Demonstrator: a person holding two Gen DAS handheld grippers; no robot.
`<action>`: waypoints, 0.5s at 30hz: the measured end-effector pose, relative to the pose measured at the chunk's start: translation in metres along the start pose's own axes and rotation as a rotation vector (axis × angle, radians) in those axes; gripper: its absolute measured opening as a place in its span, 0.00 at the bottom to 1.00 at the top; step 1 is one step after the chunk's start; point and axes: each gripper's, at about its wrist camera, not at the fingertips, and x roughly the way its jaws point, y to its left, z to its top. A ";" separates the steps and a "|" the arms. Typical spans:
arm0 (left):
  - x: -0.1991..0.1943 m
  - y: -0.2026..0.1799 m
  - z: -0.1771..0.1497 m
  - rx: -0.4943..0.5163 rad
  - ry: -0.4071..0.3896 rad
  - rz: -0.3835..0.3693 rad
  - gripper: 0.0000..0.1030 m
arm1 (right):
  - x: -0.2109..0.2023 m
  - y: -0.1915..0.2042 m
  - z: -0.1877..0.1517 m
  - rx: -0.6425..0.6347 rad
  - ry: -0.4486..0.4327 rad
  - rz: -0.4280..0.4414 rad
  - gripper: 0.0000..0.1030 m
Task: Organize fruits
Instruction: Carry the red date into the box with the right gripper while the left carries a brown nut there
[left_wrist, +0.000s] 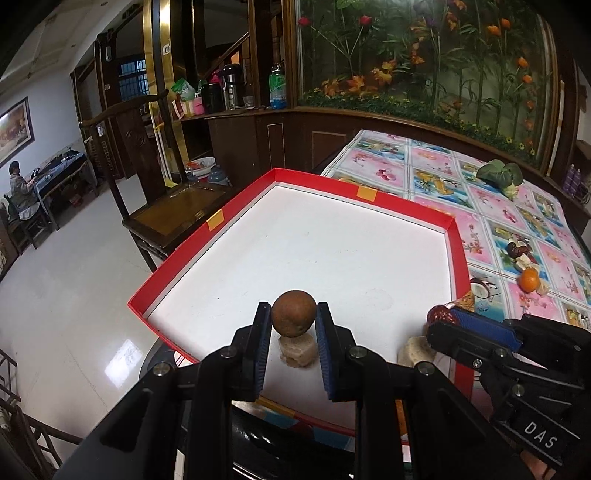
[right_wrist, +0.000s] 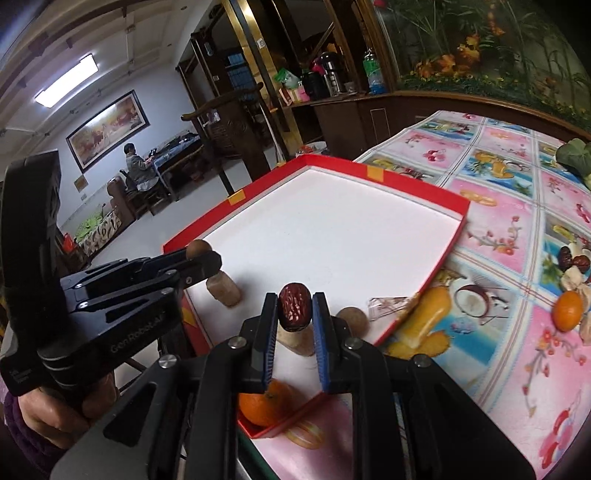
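Now | left gripper (left_wrist: 293, 325) "GenRobot.AI" jaws clamp brown fruit (left_wrist: 294, 313) | right gripper (right_wrist: 294, 314) "DAS" jaws clamp red date (right_wrist: 294, 305)

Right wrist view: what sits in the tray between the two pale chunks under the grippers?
Nothing. In the right wrist view, bare white tray floor separates the chunk below the left gripper from the chunk below the right gripper.

both views are being lit evenly and brightly from indoors, partly by a ceiling light panel (right_wrist: 68, 79). glare is being thrown off the glossy floor (left_wrist: 122, 360). the white tray floor (left_wrist: 314, 251) is being nearly overexposed. straight lines are being bent by fisheye distortion, and corners are being darkened by vignetting.
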 end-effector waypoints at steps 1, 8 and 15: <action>0.002 0.000 0.000 0.000 0.002 0.002 0.22 | 0.003 0.000 0.001 0.003 -0.002 -0.008 0.20; 0.011 -0.003 -0.004 0.023 0.011 0.020 0.22 | 0.023 -0.007 0.008 0.069 0.067 0.009 0.20; 0.013 -0.005 -0.002 0.029 0.019 0.043 0.22 | 0.032 -0.007 0.006 0.084 0.120 0.018 0.22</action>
